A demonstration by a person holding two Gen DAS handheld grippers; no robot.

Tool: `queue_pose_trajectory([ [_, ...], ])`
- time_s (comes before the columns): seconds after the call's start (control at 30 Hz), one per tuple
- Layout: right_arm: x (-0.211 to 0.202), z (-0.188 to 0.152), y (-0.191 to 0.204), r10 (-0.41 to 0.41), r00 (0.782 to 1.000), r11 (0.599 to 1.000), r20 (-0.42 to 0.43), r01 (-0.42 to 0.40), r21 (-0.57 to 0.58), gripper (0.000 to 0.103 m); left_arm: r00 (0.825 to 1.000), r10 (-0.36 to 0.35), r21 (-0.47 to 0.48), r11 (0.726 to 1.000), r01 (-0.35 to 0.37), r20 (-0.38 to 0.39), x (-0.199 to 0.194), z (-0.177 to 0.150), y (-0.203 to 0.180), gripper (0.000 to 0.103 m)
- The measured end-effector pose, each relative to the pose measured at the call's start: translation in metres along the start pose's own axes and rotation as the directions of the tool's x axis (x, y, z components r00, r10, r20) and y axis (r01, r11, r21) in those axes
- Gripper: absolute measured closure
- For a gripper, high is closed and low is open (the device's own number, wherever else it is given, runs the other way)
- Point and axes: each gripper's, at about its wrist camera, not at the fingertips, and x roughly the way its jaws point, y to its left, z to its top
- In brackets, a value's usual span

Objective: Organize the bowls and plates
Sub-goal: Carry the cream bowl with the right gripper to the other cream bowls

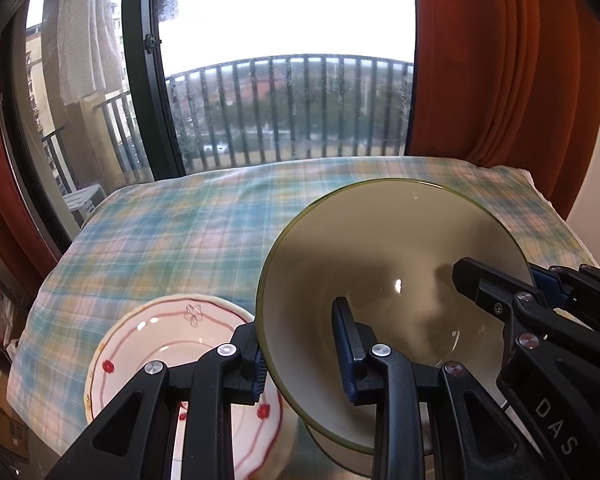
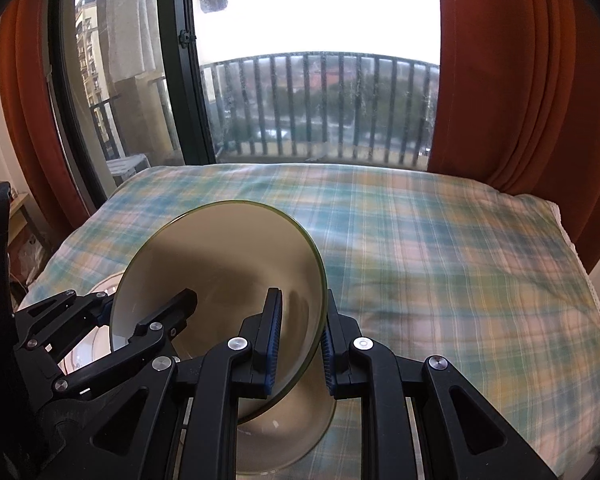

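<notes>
Glass, olive-tinted bowl tilted, left gripper and right gripper each clamped across opposite rims; uneven pull risks slip onto flowered plate.

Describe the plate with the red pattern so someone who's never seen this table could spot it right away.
Start at the table with the pastel plaid tablecloth before the balcony window. At its near left edge lies the white plate, just left of the olive glass bowl that both the left gripper and right gripper pinch by the rim. Unlike the plain translucent bowl, it is opaque, with red lines and small red flowers.
</notes>
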Motion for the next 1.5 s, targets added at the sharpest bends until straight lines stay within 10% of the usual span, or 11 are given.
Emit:
queue_pose_trajectory([
  [1.17, 0.007, -0.052, 0.0, -0.019, 0.999, 0.996, 0.047, 0.015, 0.084, 0.082, 0.995, -0.099, -0.044, 0.994, 0.099, -0.002, 0.013, -0.04, 0.003, 0.076],
  [1.5, 0.006, -0.05, 0.018, -0.136, 0.985, 0.988, 0.105, 0.142, -0.06, 0.082, 0.988, -0.151, -0.075, 0.986, 0.151, -0.006, 0.019, -0.044, 0.006, 0.076],
])
